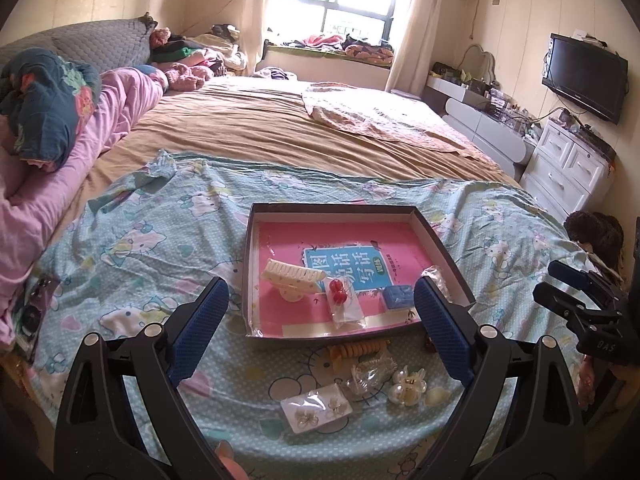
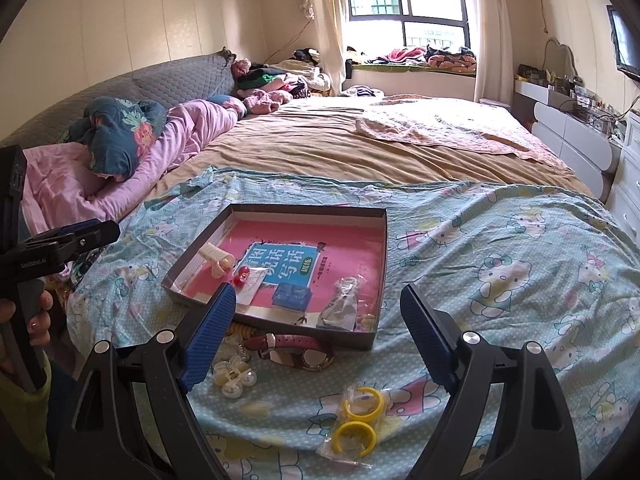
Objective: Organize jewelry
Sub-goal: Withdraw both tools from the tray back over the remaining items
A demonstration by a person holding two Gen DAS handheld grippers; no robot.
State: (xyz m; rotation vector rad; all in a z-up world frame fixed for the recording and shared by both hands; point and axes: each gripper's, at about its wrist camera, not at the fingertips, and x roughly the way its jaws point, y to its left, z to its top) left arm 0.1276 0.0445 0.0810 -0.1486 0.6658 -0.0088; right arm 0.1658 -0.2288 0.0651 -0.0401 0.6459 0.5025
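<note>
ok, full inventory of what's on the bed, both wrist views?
box lid tray: 1, grey, on the cartoon-cat sheet, pink book inside
hair claw: 1, cream, in tray, left part
red bead packet: 1, clear bag, in tray, middle
small box: 1, blue, in tray
clear packet: 1, in tray, right corner
watch: 1, maroon strap, on sheet in front of tray
coil hair tie: 1, orange, on sheet
pearl clip: 1, white, on sheet
earring card: 1, bagged, on sheet
yellow rings: 2, bagged, on sheet
left gripper: open, empty
right gripper: open, empty
</note>
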